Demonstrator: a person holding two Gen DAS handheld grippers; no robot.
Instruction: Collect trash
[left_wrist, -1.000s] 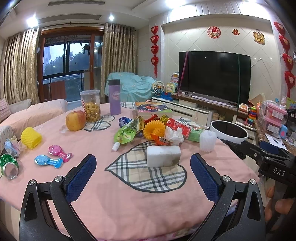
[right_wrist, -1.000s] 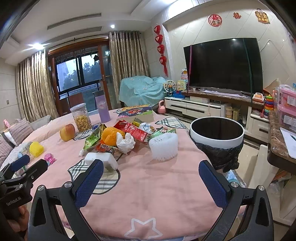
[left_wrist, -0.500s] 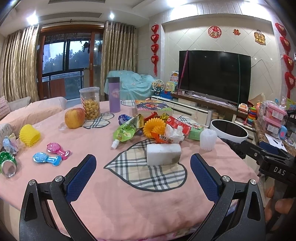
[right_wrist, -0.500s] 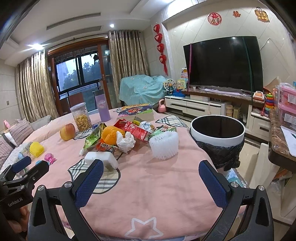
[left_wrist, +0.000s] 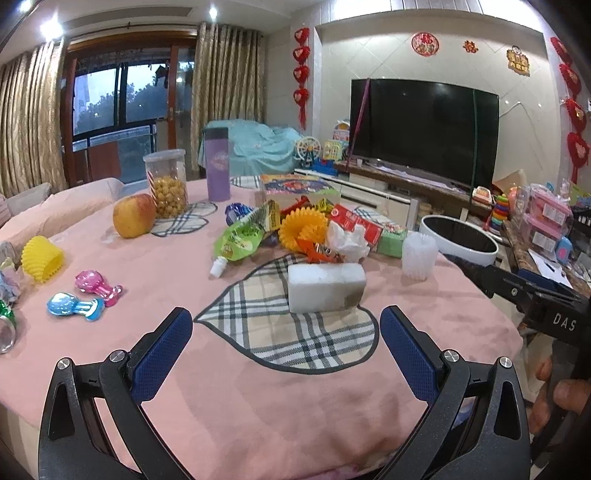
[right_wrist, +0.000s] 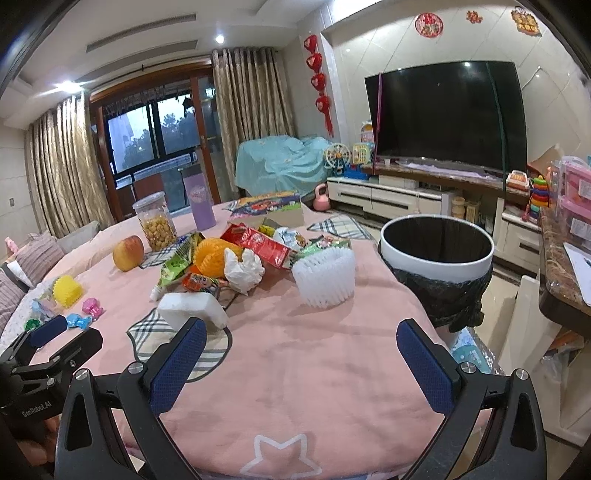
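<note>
**Both tongs hanging released over the near edge of the bench**

We are holding the left tongs spread wide and gripping nothing, above the checked patch on the pink cloth of the bench. Just beyond their tips a white foam block is lying on that patch, with bare cloth between it and the near edge. Behind the block the trash pile is sitting mid-bench: a green pouch, an orange ruffled piece, a crumpled tissue, a red wrapper. A white ribbed cup is standing apart to the pile's right, near the far right edge.

We are keeping the right tongs released too, over an open stretch of cloth. The bin, lined in black, is standing just off the bench's right edge. An apple, a snack jar and a purple bottle are sitting toward the far left.
</note>
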